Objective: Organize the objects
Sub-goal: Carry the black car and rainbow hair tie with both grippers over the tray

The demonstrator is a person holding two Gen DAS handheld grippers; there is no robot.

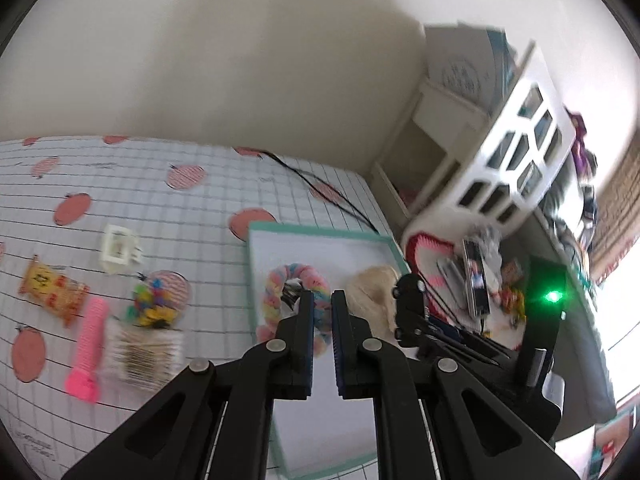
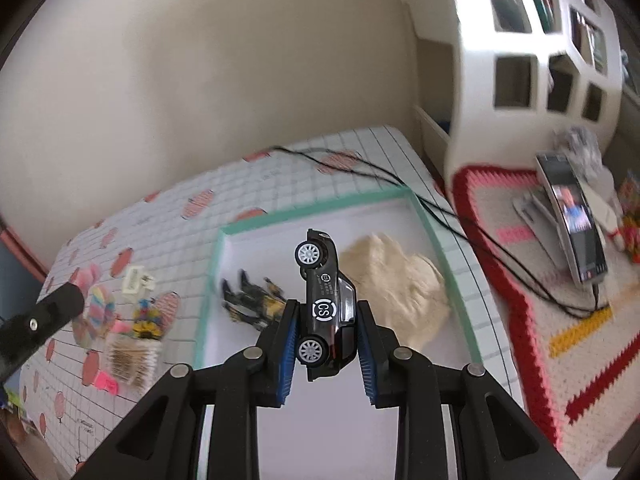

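My right gripper (image 2: 326, 308) is shut on a black toy car (image 2: 326, 300), which stands nose-up between the blue pads above a white tray with a teal rim (image 2: 304, 212). In the tray lie a cream fluffy piece (image 2: 396, 292) and a yellow-and-black toy robot (image 2: 256, 304). My left gripper (image 1: 322, 300) is shut, and a pastel braided rope ring (image 1: 280, 284) hangs at its fingertips. The right wrist view shows that ring (image 2: 98, 308) lifted at the left gripper's tip, left of the tray. In the left wrist view the car (image 1: 408, 286) shows just right of my fingers.
On the checked cloth left of the tray lie a snack packet (image 1: 52, 294), a pink ribbed stick (image 1: 90, 344), a box of cotton swabs (image 1: 140, 356), coloured clips (image 1: 154, 304) and a white plug (image 1: 120, 248). A phone on a stand (image 2: 572, 220), black cables (image 2: 460, 216) and a white shelf (image 2: 520, 40) are on the right.
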